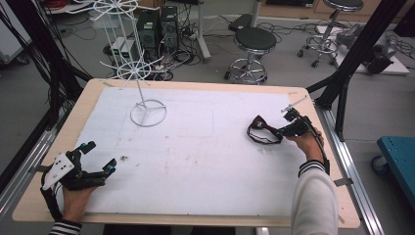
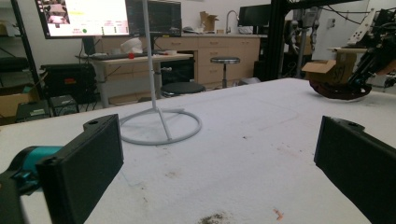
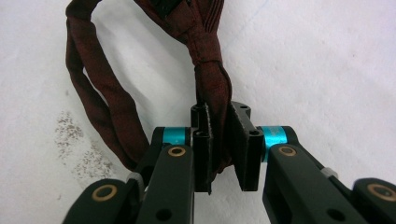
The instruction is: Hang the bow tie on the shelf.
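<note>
The right gripper (image 1: 283,130) is sitting near the right edge of the table (image 1: 195,218), about midway along it, with its jaws closed tight on a dark reddish-brown fabric band (image 1: 260,129). In the right gripper view, the gripper (image 3: 220,149) is pinching one strand of the band (image 3: 212,79) between its black jaws, while the rest of the loop is lying on the white table cover (image 3: 327,60), curving away to the left.

The left gripper (image 1: 100,155) is resting near the front left corner of the table, held in the person's left hand (image 1: 73,196), with its jaws spread wide and nothing between them. In the left gripper view, the two black jaws are standing far apart over the bare cover (image 2: 243,158).

A white wire stand (image 1: 147,110) is standing towards the back left of the table, its ring base (image 2: 161,128) lying flat on the cover, well apart from both grippers.
</note>
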The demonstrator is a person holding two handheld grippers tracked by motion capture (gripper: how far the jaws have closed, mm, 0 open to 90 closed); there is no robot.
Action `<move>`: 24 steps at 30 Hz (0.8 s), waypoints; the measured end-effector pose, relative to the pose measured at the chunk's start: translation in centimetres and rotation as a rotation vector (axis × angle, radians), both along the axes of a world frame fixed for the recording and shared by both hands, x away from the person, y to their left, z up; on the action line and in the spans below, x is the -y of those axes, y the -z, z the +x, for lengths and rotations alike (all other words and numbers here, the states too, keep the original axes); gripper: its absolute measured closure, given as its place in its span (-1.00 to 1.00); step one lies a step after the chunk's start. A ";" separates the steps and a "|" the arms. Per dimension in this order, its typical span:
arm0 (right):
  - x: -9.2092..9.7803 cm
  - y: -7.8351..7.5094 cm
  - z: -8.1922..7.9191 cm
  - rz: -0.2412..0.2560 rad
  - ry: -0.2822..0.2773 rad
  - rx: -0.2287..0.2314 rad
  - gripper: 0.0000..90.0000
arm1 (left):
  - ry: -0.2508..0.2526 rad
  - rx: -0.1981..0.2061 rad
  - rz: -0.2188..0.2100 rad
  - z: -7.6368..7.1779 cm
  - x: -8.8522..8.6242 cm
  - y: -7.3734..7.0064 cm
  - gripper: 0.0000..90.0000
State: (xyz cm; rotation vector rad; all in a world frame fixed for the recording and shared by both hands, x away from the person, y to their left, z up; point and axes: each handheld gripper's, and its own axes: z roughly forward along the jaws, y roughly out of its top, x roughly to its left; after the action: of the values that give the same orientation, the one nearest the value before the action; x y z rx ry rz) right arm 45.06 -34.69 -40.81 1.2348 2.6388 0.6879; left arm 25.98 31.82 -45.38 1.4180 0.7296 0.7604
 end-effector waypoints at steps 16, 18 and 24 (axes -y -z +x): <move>-2.1 -2.9 -2.1 0.067 -0.107 0.124 0.78 | 0.064 -0.068 0.007 0.9 0.0 -1.7 -0.96; -2.3 -3.1 -2.3 0.084 -0.109 0.129 0.78 | 0.081 -0.079 0.010 1.2 0.1 -2.4 -0.96; -3.8 -4.1 -3.4 0.139 -0.169 0.191 0.78 | 0.142 -0.105 0.018 2.0 0.7 -4.1 -0.96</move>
State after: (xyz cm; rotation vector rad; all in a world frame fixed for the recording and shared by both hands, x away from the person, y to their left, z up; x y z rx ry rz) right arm 41.61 -30.89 -36.70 0.9306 2.5923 0.9792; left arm 27.97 31.07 -41.29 1.5180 0.6958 0.5873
